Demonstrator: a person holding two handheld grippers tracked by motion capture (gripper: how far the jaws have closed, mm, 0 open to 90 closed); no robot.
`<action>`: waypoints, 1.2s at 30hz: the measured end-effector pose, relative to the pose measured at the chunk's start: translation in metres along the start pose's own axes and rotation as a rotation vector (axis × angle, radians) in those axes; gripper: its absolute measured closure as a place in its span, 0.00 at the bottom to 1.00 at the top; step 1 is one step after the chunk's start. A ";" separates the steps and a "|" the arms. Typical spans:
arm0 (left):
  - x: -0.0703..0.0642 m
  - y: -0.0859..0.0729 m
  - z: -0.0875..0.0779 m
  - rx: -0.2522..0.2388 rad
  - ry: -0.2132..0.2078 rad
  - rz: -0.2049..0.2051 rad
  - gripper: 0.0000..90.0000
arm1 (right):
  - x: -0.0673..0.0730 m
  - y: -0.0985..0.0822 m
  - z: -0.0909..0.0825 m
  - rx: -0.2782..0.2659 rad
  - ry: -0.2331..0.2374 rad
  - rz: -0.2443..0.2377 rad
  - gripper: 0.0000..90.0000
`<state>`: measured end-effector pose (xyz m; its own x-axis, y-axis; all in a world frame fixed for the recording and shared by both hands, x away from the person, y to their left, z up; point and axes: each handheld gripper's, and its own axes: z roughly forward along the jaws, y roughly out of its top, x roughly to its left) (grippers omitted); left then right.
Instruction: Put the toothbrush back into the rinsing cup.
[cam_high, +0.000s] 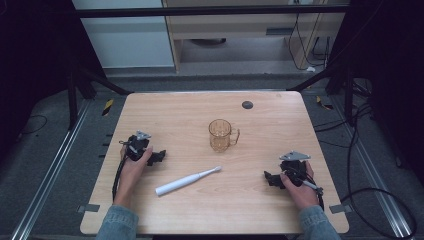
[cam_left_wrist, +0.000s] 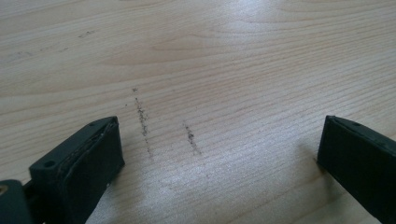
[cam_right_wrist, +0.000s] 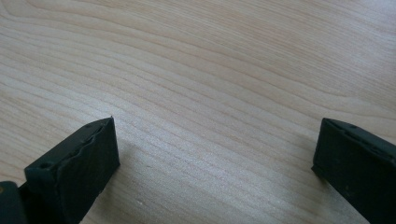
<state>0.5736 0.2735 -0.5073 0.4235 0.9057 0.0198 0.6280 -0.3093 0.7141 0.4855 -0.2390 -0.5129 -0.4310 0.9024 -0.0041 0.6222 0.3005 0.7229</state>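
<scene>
Ok, both hands down on the wood table (cam_high: 260, 200), near edge. L gripper (cam_high: 159, 157) w/ jaws spread wide, nothing btwn them, just bare wood w/ faint dark scuff marks (cam_left_wrist: 142, 122) ahead. R gripper (cam_high: 270, 179) also released, jaws wide apart, empty. White electric toothbrush (cam_high: 186, 181) lies flat btwn the two grippers, closer to L one, brush head angled away toward the R side. Amber see-through mug (cam_high: 221, 135) stands upright beyond the toothbrush, well apart from both grippers, handle facing R gripper's side. Small dark disc (cam_high: 247, 105) farther back.
</scene>
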 end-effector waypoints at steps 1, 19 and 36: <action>-0.001 0.000 0.000 0.000 0.002 0.001 0.00 | 0.000 0.000 0.000 0.000 0.000 0.000 0.00; -0.031 0.024 -0.069 -0.055 0.029 0.141 0.05 | 0.000 0.000 0.000 0.001 0.002 -0.003 0.00; -0.079 0.036 -0.083 -0.001 -0.012 0.279 0.04 | 0.000 0.000 0.000 0.000 0.003 -0.003 0.00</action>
<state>0.5083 0.2149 -0.4249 0.5876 0.7820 0.2080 0.4852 -0.5463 0.6828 0.4855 -0.2393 -0.5128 -0.4347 0.9005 -0.0045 0.6210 0.3034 0.7228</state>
